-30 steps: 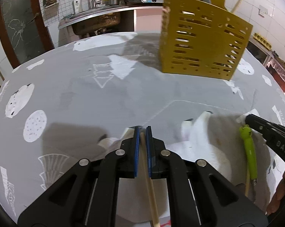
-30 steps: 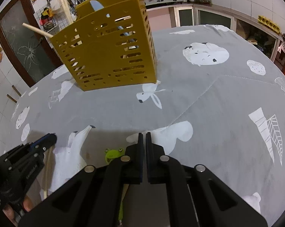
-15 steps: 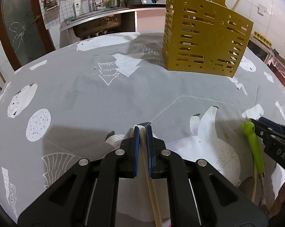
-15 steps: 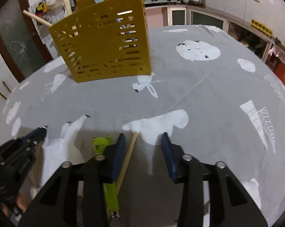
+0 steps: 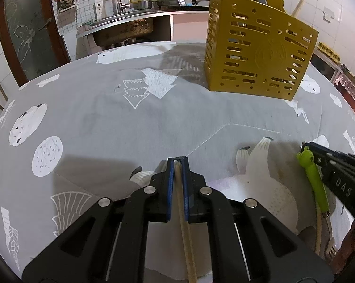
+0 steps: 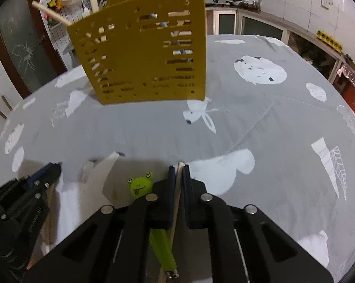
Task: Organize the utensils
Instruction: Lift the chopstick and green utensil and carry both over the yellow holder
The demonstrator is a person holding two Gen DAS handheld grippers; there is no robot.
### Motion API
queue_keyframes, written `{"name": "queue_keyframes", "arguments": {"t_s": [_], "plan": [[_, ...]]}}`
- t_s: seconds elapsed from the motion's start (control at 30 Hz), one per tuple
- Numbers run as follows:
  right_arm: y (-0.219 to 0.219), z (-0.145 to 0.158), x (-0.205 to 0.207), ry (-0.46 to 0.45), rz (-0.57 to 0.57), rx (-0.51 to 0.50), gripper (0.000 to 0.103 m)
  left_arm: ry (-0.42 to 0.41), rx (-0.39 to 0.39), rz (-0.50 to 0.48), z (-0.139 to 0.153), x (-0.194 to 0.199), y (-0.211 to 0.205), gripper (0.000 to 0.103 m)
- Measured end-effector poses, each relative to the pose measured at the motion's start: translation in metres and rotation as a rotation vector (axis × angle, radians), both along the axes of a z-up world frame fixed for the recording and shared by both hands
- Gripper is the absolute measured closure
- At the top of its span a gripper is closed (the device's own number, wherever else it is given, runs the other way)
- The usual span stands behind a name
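Note:
A yellow perforated utensil holder (image 5: pixel 257 54) (image 6: pixel 144 56) stands at the far side of the table, with several sticks and utensils poking out. In the left wrist view my left gripper (image 5: pixel 177 161) is shut on a thin wooden stick (image 5: pixel 185 235) near the table's front. My right gripper (image 6: pixel 179 167) has its jaws closing tight on another wooden stick (image 6: pixel 176 202), which sits between the pads. A green frog-handled utensil (image 6: pixel 140 185) (image 5: pixel 315 181) lies on the cloth just left of the right gripper. Each wrist view catches the other gripper at its edge: the right gripper (image 5: pixel 307 145) and the left gripper (image 6: pixel 56 166).
A grey tablecloth (image 5: pixel 106 108) with white animal and tree prints covers the round table. Behind the table are a steel sink and counter (image 5: pixel 123 23) with pots, and cabinets (image 6: pixel 260 27) stand to the right. A person's hand shows at the lower right of the left wrist view.
The right gripper was shut, opened over the wooden stick beside the frog handle, and is now shut on that stick. The left gripper has kept its grip and place.

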State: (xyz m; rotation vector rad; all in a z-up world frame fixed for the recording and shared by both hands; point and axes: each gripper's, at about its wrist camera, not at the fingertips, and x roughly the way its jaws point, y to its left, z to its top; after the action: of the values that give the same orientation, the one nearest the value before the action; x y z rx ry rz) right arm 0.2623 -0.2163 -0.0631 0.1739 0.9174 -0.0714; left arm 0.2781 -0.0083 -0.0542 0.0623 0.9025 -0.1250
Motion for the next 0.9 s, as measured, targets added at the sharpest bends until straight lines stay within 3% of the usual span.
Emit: {"name": "queue_keyframes", "arguments": {"t_s": [0.27, 0.63, 0.9], "plan": [[-0.02, 0.035, -0.006, -0.151, -0.005, 0.014, 0.097, -0.085, -0.029, 0.007, 0.033, -0.002, -0.001, 0.098], [-0.052, 0.089, -0.013, -0.35, -0.032, 0.027, 0.098, -0.289, -0.073, -0.009, 0.105, -0.01, -0.015, 0.098], [-0.063, 0.121, -0.008, -0.449, -0.032, 0.03, 0.098, -0.389, -0.095, -0.023, 0.132, -0.008, -0.025, 0.098]]}}
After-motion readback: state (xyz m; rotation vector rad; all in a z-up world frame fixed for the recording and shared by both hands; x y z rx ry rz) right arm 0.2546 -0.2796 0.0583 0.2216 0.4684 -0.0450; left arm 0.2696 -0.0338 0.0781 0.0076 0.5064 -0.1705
